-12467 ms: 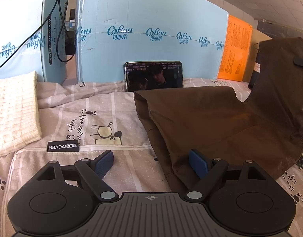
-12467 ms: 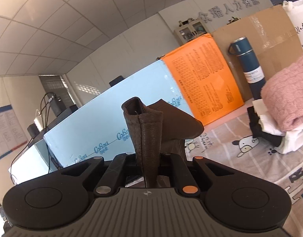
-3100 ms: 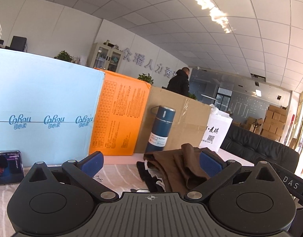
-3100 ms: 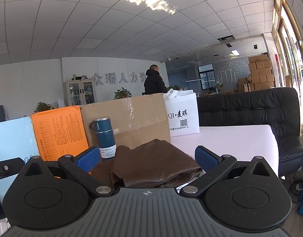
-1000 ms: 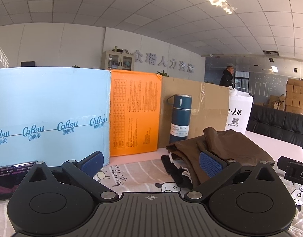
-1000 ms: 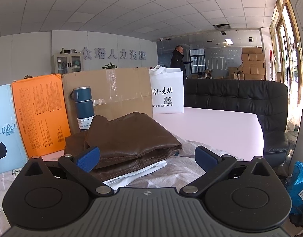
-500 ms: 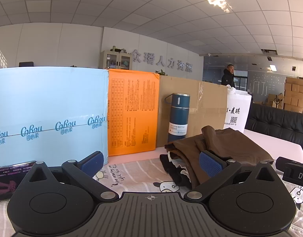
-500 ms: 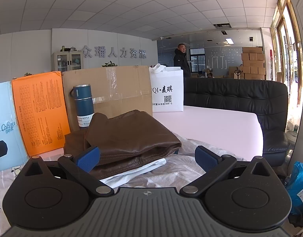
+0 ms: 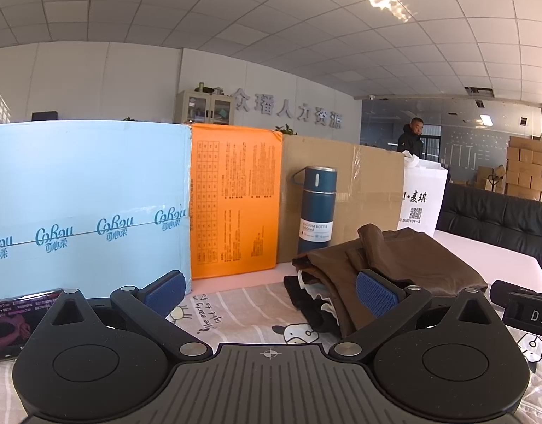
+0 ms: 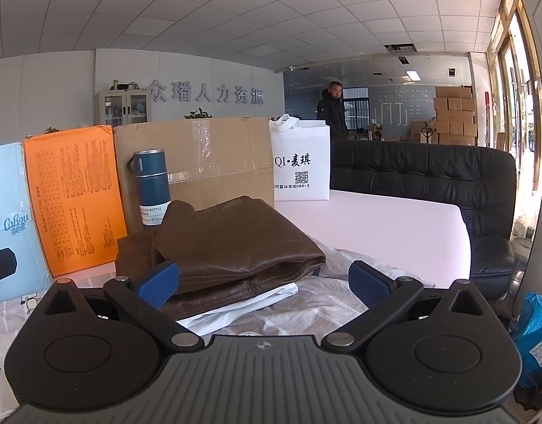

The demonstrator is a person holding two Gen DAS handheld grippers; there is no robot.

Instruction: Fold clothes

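While I hold both off the pile | left tool spread apart, empty | right tool spread apart, empty | folded brown garment just right of the blue bottle

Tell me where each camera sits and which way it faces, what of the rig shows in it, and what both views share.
Left wrist: sits on the left gripper, low over the printed sheet, facing the blue board and orange board; its open fingers show, plus part of the other gripper at right.
Right wrist: sits on the right gripper, facing the folded brown garment and black sofa; its open fingers show.
Shared: brown garment, blue bottle, cardboard box, white bag.
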